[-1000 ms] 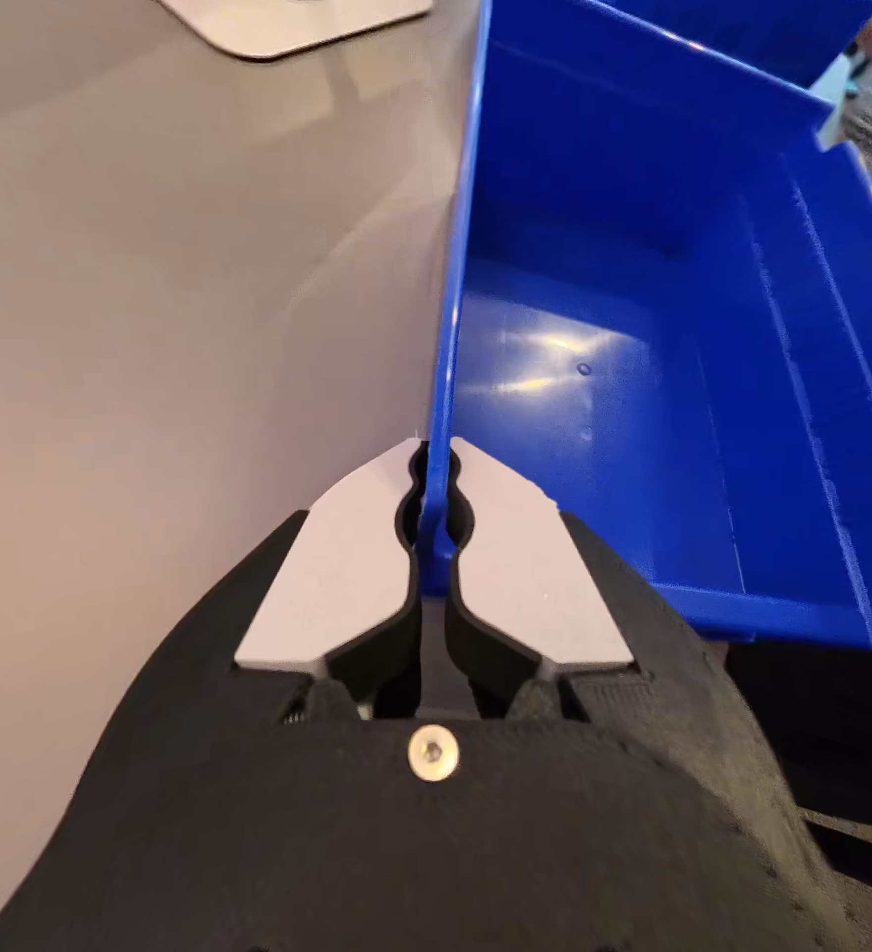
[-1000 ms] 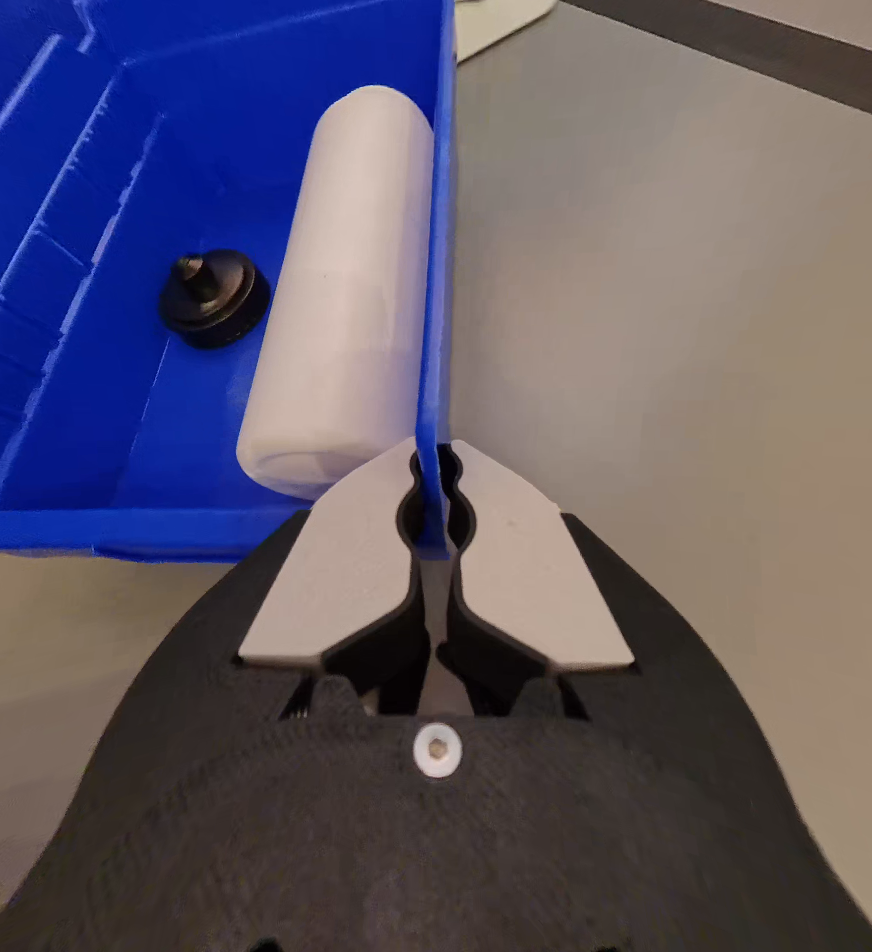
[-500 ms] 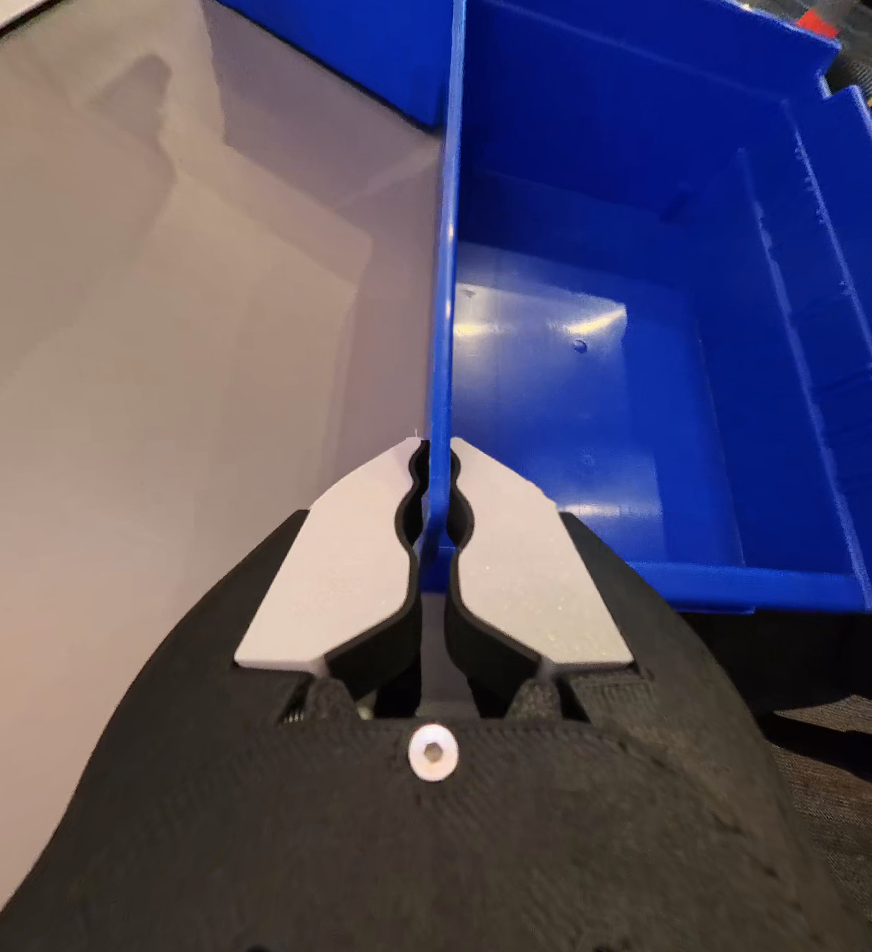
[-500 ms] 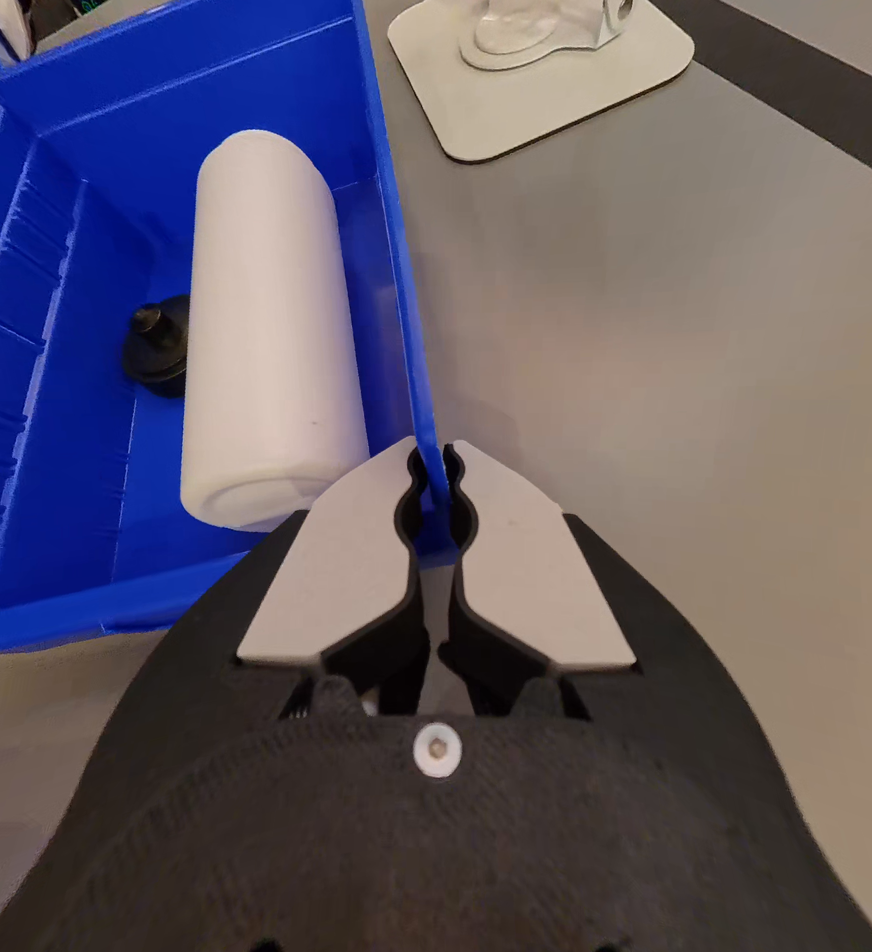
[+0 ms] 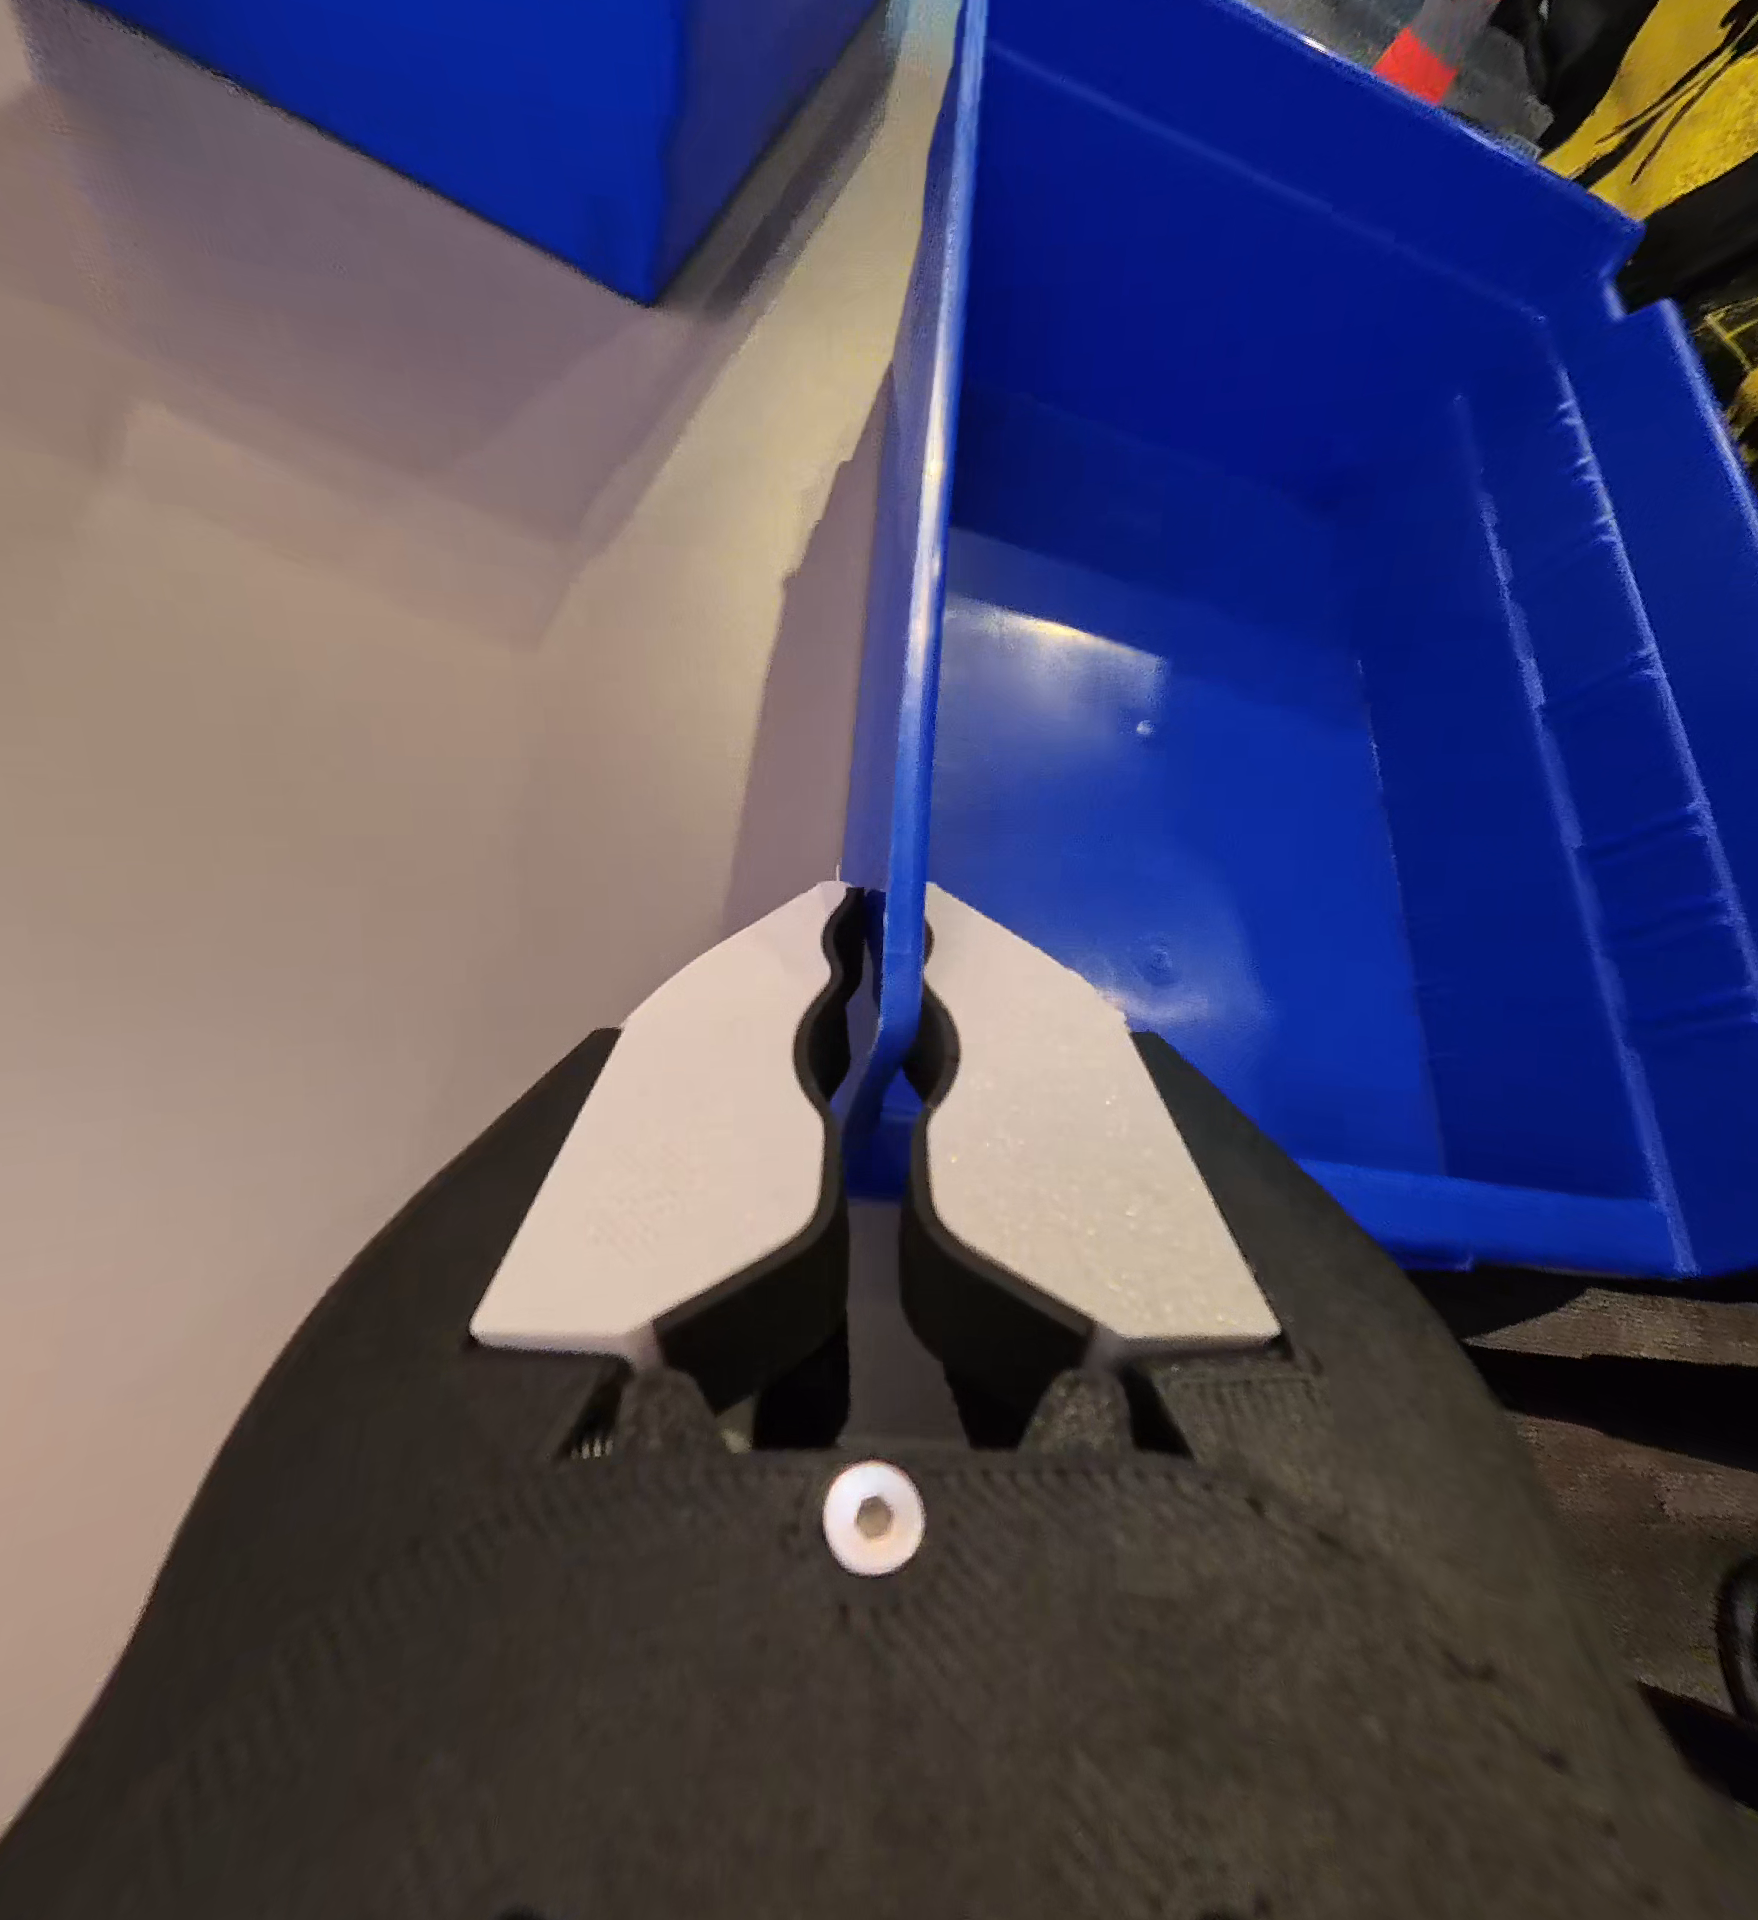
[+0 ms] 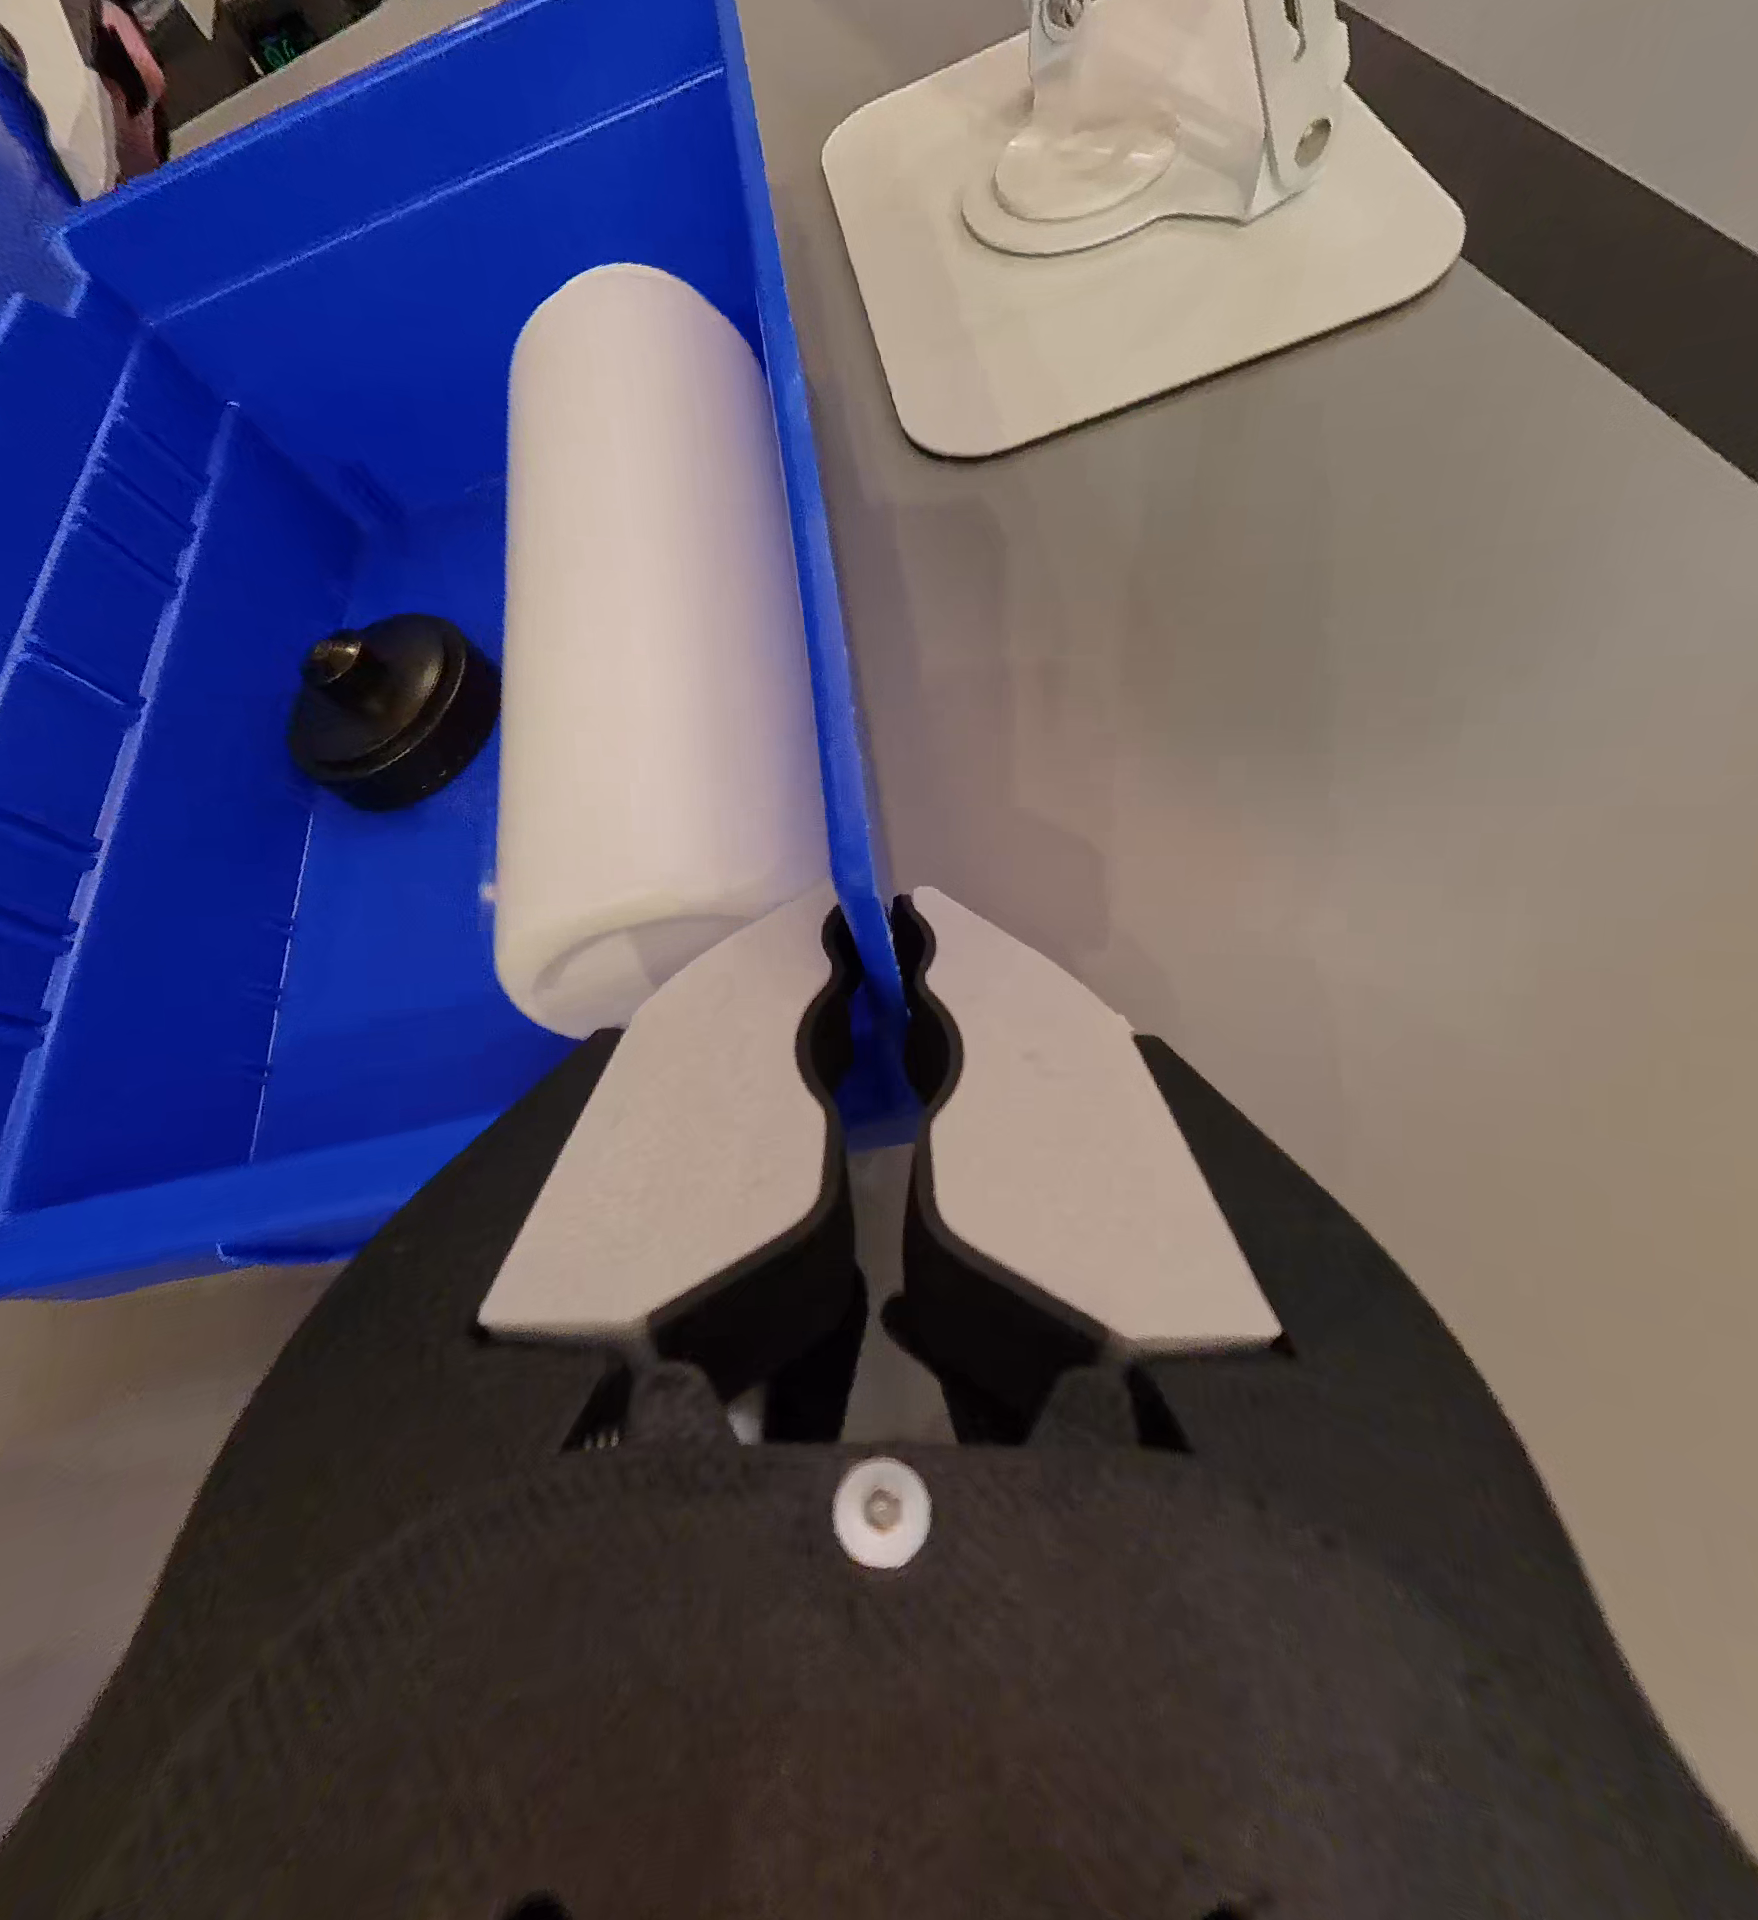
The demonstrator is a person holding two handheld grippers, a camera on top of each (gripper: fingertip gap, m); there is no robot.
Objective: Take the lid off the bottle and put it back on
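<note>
- While we clamp one blue bin's wall in each tool, the views have swung since a second ago: the left gripper (image 5: 880,914) now sees a second blue bin (image 5: 501,135) across the grey table (image 5: 283,779), where earlier a pale mat corner showed.
- Our left gripper is pinched shut on the near corner of the empty blue bin (image 5: 1426,779); nothing lies on its floor.
- Our right gripper (image 6: 880,914) is likewise closed on the side wall of the loaded blue bin (image 6: 179,987), and this wall now runs at a slant in the view instead of straight ahead, so that bin has turned or we have.
- Inside it the white bottle (image 6: 646,623) lies on its side against the gripped wall, and the black lid (image 6: 392,712) sits apart on the bin floor, just beside the bottle.
- A white stand (image 6: 1145,239) has come fully into the right view.
- We judge that the lid is already off; both tools are busy shifting bins, so refitting cannot start until one lets go.
</note>
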